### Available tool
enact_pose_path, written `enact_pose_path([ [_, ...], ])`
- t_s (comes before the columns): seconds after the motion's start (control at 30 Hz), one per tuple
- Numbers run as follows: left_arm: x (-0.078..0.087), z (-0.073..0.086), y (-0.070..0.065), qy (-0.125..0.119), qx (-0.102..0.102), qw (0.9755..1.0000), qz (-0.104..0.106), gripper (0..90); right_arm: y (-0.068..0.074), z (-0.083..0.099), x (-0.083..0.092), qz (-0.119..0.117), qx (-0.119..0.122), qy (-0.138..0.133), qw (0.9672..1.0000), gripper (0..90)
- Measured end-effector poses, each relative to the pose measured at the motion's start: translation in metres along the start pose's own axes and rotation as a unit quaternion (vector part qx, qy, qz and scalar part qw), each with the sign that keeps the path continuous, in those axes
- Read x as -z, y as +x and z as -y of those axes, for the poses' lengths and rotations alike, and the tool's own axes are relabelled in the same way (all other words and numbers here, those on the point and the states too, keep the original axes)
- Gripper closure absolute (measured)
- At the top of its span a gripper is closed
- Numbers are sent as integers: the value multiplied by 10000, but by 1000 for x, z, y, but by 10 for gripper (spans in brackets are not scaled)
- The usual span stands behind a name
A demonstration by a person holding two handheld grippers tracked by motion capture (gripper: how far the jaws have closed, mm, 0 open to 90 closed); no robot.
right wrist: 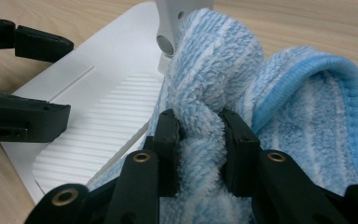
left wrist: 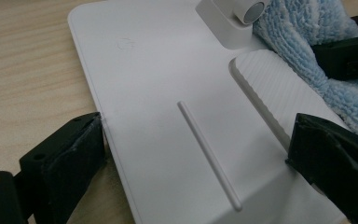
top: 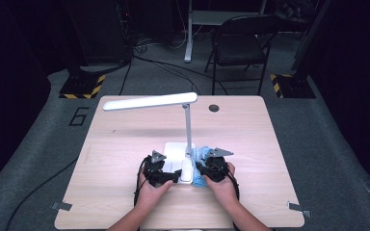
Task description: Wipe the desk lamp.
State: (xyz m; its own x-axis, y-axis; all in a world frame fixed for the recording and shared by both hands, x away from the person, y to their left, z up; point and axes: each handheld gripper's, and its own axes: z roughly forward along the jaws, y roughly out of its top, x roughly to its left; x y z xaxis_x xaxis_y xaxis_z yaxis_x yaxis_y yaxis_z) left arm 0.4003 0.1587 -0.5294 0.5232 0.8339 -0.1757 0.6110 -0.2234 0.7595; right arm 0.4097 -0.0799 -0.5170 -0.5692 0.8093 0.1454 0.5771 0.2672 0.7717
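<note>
The blue striped cloth (right wrist: 214,79) is bunched against the foot of the lamp post (top: 188,126), lying on the right side of the white lamp base (left wrist: 168,107) near the counter's (top: 125,139) front edge. Your right claw (right wrist: 200,140) is clenched on a thick fold of that fluffy terry pile. Your left claw (left wrist: 196,154) straddles the base, jaws spread, one pad touching its left rim; whether it truly clamps I cannot tell. You seem mid-wipe. Next, drag the cloth across the ribbed oval recess (left wrist: 270,93), then over the smooth matte plastic, keeping the base steady.
</note>
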Motion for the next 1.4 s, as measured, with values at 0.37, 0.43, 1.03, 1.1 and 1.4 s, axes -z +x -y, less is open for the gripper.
enact_pose_path([
  [0.37, 0, 0, 0, -5, -15, 10000, -9, 36, 7, 10, 13, -312, 33, 103, 9995, 720],
  [0.43, 0, 0, 1, 7, -68, 10000, -21, 36, 8, 12, 16, -365, 90, 116, 9992, 720],
  [1.03, 0, 0, 2, -7, -54, 10000, -6, 43, 11, 16, 16, -380, 222, 55, 9990, 705],
  [1.1, 0, 0, 2, -6, -54, 10000, -6, 43, 9, 14, 15, -357, 269, 56, 9990, 700],
  [1.4, 0, 0, 2, -7, -54, 10000, -5, 44, 5, 8, 10, -165, 348, 70, 9992, 639],
])
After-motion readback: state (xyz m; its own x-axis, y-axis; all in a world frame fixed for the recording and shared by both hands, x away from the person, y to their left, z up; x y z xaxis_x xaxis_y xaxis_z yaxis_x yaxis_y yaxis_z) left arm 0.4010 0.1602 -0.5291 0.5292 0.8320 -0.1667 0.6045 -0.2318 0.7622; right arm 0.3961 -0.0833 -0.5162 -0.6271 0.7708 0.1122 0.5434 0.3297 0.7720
